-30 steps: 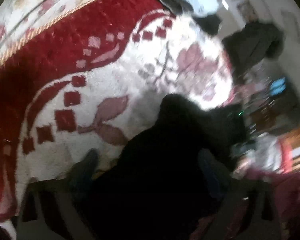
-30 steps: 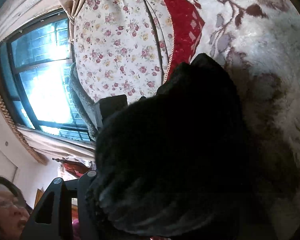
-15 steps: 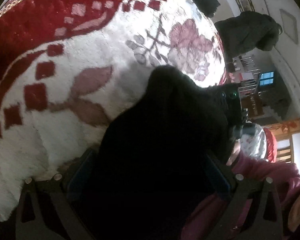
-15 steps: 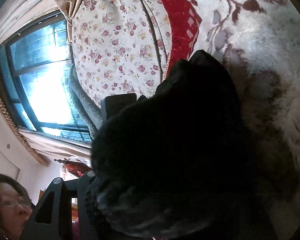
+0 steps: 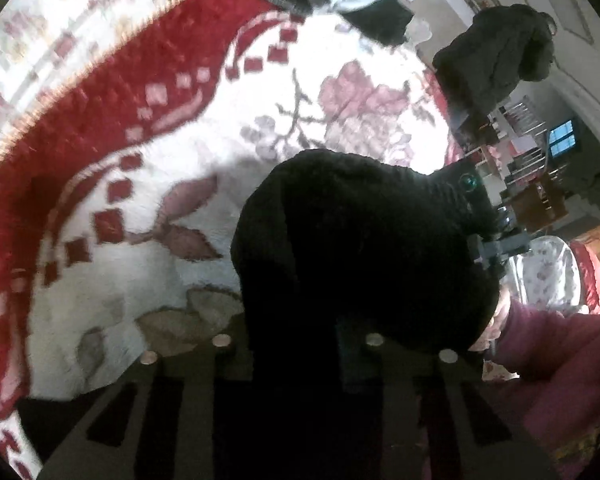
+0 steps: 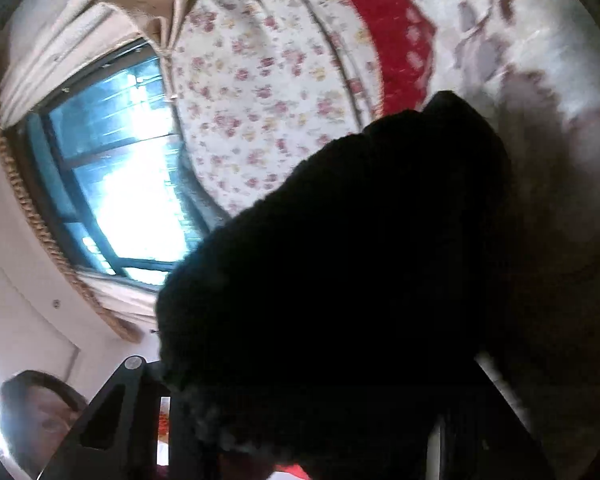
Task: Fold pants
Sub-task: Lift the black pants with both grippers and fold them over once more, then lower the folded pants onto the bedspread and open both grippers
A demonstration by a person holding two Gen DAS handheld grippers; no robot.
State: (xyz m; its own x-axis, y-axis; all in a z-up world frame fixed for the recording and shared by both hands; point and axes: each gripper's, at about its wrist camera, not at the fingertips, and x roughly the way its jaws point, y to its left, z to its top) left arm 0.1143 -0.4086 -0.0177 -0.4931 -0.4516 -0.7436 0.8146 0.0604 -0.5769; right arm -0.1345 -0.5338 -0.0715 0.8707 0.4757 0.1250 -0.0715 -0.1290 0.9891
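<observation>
1. Black pants point(image 5: 360, 248) fill the lower centre of the left wrist view, bunched into a thick mound above a red-and-white flowered blanket point(image 5: 204, 152).
2. The left tongs point(image 5: 296, 352) sit at the bottom of the frame, closed on the black cloth, which spills between and over the two fingers.
3. At the right edge of the mound, the other tool's black body point(image 5: 488, 236) shows beside a sleeve in dark red point(image 5: 556, 352).
4. In the right wrist view, the pants point(image 6: 340, 280) cover the centre and lower frame; the right tongs point(image 6: 320, 420) are mostly buried in the cloth, so how far they are open cannot be told, though the cloth bunches at their fingers.
5. A bright window point(image 6: 116, 184) with a curtain point(image 6: 92, 24) fills the left of that frame, beside a flowered sheet point(image 6: 268, 92).
</observation>
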